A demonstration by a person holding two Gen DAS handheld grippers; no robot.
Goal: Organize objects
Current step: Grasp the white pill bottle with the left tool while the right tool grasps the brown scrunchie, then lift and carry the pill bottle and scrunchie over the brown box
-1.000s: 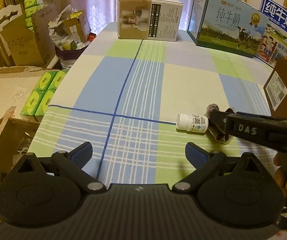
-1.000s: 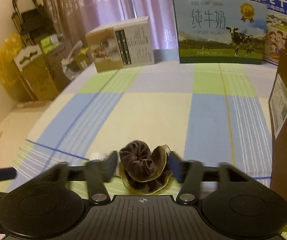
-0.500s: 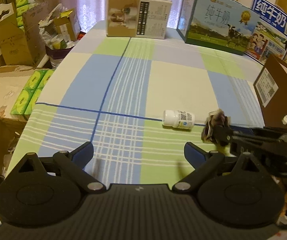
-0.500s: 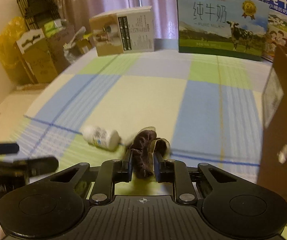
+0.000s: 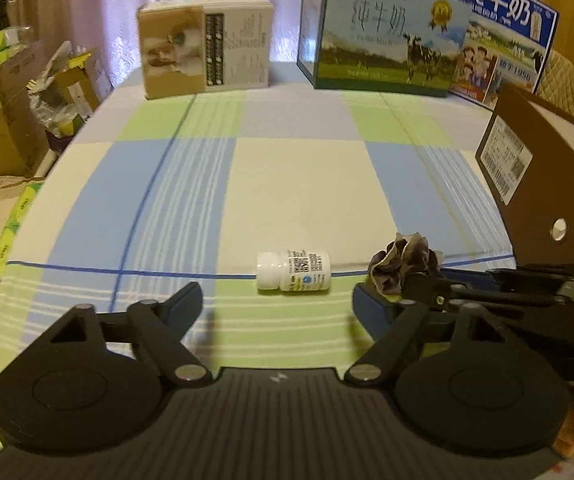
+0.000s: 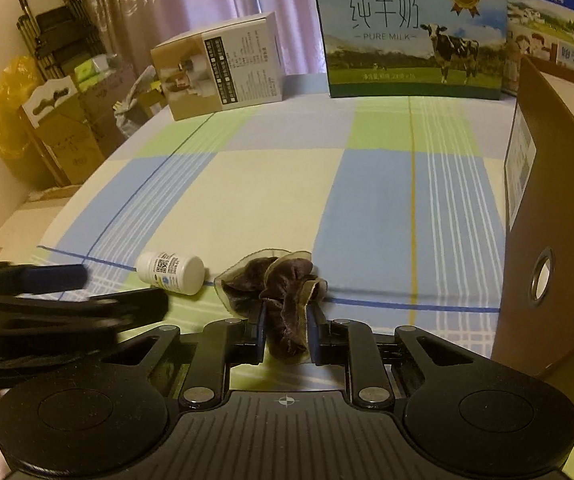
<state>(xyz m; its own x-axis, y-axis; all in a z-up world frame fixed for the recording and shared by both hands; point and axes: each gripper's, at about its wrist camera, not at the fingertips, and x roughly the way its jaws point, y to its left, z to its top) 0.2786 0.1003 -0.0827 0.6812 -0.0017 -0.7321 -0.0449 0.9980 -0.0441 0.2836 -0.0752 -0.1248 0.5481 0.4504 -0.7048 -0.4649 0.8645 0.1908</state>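
Checked tablecloth [image 5: 299, 184] is filling the frame, boxes lining its top edge. You are pinching the dark scrunchie [image 6: 283, 300] tightly in your right gripper [image 6: 285, 332], low centre of its view, likely mid-carry toward the brown box [image 6: 559, 240] at right. Your left gripper [image 5: 277, 304] is hanging wide open, empty, the white bottle [image 5: 293, 271] lying just beyond; probably grab that next.

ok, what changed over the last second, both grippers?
The right gripper closed on the brown scrunchie; a second ago its fingers stood open around it. The scrunchie now sits pinched just right of the white pill bottle. The left gripper stayed open and empty, the bottle stayed lying on the checked cloth, and the boxes are unmoved.
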